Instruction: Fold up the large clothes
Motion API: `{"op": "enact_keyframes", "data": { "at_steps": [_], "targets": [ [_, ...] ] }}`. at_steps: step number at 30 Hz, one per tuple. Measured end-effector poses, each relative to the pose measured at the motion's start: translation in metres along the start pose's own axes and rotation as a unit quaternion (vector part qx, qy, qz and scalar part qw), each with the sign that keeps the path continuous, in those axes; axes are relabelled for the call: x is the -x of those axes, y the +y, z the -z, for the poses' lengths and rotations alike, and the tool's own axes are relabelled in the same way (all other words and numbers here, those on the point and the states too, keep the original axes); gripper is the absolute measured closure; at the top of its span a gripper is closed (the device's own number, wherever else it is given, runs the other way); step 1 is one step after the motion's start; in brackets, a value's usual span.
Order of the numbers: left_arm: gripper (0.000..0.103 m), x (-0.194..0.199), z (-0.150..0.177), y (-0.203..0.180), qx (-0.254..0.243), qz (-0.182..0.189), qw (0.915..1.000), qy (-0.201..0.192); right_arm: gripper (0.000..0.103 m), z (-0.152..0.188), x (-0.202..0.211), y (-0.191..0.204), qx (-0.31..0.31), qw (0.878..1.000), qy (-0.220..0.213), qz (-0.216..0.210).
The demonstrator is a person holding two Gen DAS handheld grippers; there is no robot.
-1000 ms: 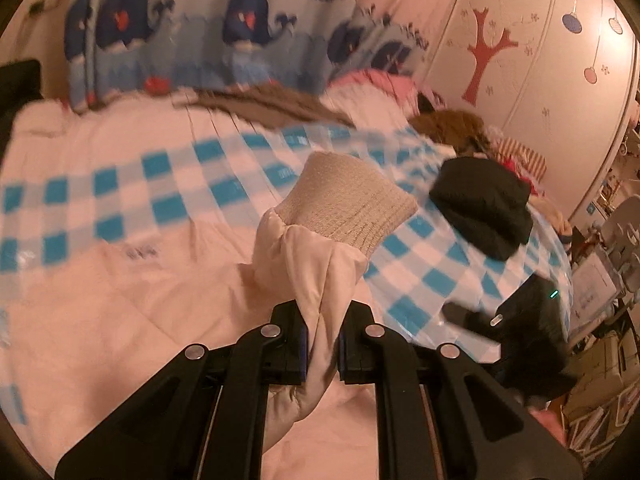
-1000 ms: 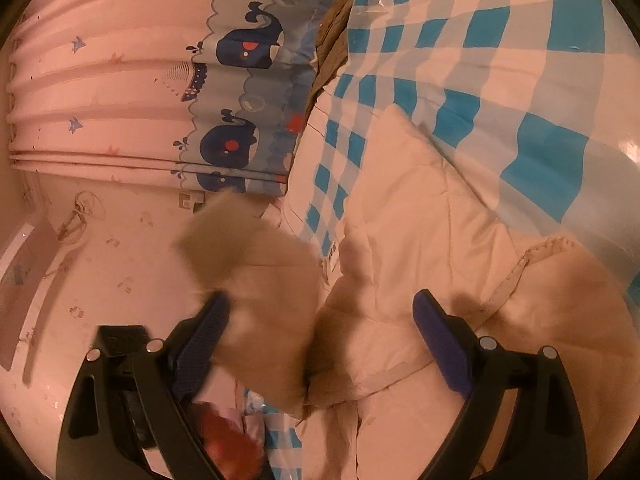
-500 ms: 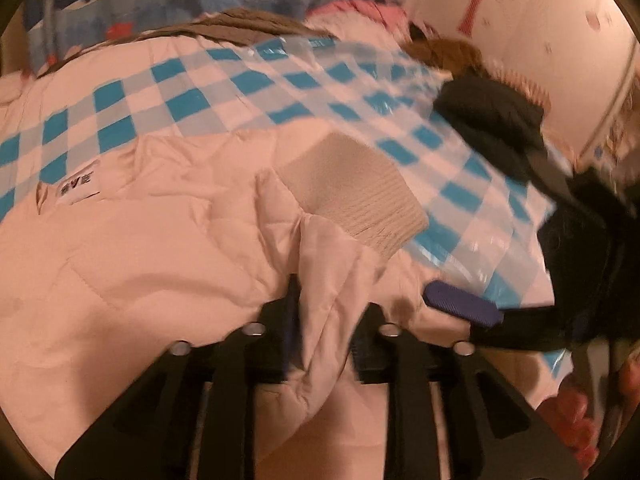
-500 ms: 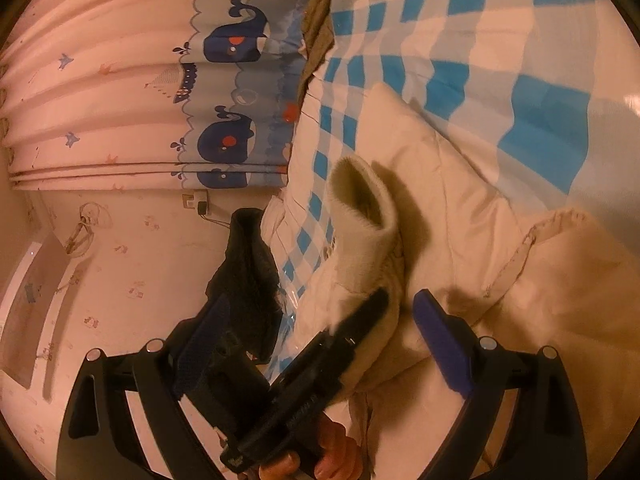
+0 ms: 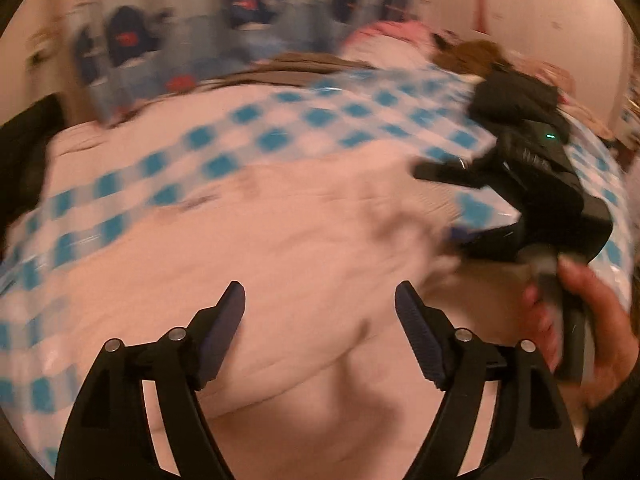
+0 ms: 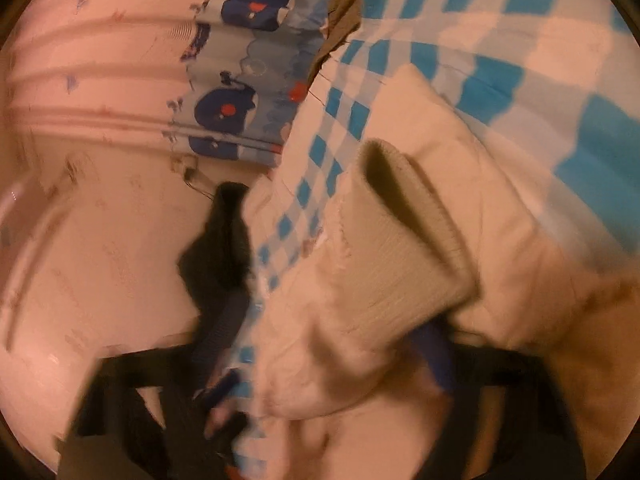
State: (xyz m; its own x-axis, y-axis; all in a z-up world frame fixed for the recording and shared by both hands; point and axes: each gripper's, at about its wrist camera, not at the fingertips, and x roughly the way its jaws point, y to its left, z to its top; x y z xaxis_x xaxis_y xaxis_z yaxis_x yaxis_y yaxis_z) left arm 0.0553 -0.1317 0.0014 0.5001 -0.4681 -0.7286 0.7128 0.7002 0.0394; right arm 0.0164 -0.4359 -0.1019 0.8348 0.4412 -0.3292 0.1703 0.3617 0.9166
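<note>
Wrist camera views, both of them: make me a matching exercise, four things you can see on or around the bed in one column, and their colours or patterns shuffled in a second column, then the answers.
Column one:
1. ribbed cuff
2. curtain
3. bedcover
4. bundled garment at the far side of the bed

Column two:
A. black
B. blue and white checks
C. beige knit
D. navy whales on pale blue

Pairs: 1-C, 2-D, 3-B, 4-A.
</note>
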Motion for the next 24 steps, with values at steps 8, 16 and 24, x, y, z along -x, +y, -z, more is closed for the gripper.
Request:
{"op": "enact_keyframes", "data": {
  "at_steps": [8, 16, 24],
  "targets": [
    [0.025, 0.028, 0.033, 0.13, 0.151, -0.086, 0.9846, -0.016, 0.079, 0.006, 0.013, 0.046, 0.122, 0.991, -0.057, 0.014],
    [0.019, -0.003, 0.047, 0.155, 0.195, -0.092, 0.9765, 0.004, 0.079, -0.004, 0.02, 0.027, 0.106, 0.989, -0.067, 0.073],
    [0.016, -0.023, 0.061, 0.146, 0.191, -0.121, 0.9735, 0.034, 0.06, -0.015, 0.048, -0.015, -0.006, 0.988, -0.11, 0.111]
  ]
}}
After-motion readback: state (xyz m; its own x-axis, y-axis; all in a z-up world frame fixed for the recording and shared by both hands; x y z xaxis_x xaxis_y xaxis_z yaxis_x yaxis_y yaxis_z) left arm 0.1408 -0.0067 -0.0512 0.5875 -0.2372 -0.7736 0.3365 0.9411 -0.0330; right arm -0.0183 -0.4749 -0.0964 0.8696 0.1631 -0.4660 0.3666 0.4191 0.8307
